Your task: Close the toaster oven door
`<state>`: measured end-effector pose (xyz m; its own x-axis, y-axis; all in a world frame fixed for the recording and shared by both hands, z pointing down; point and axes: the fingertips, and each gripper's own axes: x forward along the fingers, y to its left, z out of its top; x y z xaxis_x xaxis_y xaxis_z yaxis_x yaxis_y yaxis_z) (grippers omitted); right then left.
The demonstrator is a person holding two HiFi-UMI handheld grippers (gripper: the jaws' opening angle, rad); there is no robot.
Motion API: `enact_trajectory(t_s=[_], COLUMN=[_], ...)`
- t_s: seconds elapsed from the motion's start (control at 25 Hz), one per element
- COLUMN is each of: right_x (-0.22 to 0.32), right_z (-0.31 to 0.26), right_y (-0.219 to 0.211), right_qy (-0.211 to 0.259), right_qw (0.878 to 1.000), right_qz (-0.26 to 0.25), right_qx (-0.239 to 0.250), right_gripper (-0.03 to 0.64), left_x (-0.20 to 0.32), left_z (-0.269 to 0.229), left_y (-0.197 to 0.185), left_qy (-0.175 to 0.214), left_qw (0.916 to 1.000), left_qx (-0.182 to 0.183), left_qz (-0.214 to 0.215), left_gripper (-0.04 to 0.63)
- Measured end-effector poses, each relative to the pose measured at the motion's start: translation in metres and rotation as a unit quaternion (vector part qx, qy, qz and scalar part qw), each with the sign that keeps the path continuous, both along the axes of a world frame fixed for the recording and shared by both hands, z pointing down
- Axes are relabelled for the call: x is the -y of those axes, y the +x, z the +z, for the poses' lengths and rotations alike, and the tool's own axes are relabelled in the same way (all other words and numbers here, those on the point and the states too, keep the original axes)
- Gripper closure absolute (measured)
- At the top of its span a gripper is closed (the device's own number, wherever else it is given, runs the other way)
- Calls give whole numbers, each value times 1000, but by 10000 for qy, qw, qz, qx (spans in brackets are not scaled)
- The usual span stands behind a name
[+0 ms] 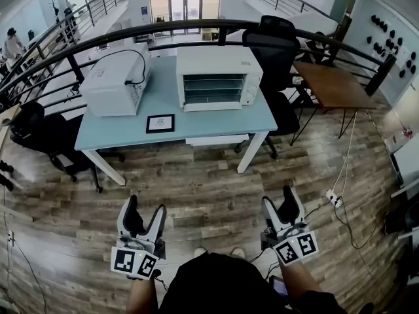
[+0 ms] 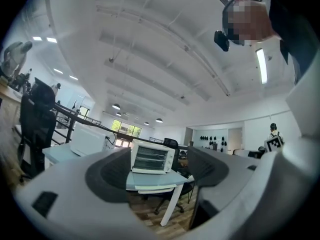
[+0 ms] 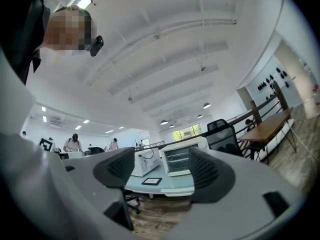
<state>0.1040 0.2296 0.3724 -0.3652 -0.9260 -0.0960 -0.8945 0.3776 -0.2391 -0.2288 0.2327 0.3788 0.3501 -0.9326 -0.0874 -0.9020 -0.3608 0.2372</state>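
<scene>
A white toaster oven [image 1: 218, 77] stands on a light blue table [image 1: 124, 133] well ahead of me. Its wire racks show through the front, and its door [image 1: 213, 106] lies folded down at its foot. Both grippers hang low over the wooden floor, far short of the table. My left gripper [image 1: 145, 208] is open with nothing between its fingers, and so is my right gripper [image 1: 279, 200]. In the left gripper view the oven [image 2: 151, 158] shows between the pads [image 2: 107, 176]. The right gripper view frames the oven [image 3: 181, 156] between its pads [image 3: 210, 171].
A second white appliance [image 1: 116, 84] with a black cable sits left of the oven, and a framed marker card [image 1: 160, 123] lies near the table's front edge. Black office chairs [image 1: 39, 136] flank the table. A wooden table [image 1: 334, 84] stands right; a power strip [image 1: 334, 198] lies on the floor.
</scene>
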Motion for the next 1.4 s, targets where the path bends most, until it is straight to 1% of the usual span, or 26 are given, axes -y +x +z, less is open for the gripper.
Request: enact_trajectory(t_s=[0.2,0.32,0.52,0.6,0.68,0.76,0.88,1.0,1.4], right_x=[-8,-8,9,23,41,60,90,124,226], right_z=[4,8,18,20,20,19,15,12,18], right_y=[2,3,5,7,9,8,6,13,63], right_qy=[-93,-177,-299,-319,-284,-219,-123,-85,-106], right_qw=[9999,9997,9993,9993,9995,9998,9997,9994,9986], right_qz=[121,135,93,115,86,-9,-199,-331,-451], right_qx=[-46,-57,-184,-153,-48,-9,43,103,250], right_gripper=[285,285,285,287,287,287,287,288,291], left_x=[-1,1,10,15,22,32,50,74,160], left_z=[1,2,6,4,0,-3,-7,-11,-8], left_y=[-5,-8,-7,-11,-17,-22,-23,-15,28], left_qy=[-12,-29,-86,-95,-47,-2,32,68,8], left_qw=[9999,9999,9999,9998,9997,9992,9982,9976,9961], left_qx=[21,8,3,-63,-25,31,-9,-72,-99], left_qz=[-120,-145,-148,-161,-254,-405,-590,-688,-880], left_gripper=[225,224,206,202,201,201,201,201,201])
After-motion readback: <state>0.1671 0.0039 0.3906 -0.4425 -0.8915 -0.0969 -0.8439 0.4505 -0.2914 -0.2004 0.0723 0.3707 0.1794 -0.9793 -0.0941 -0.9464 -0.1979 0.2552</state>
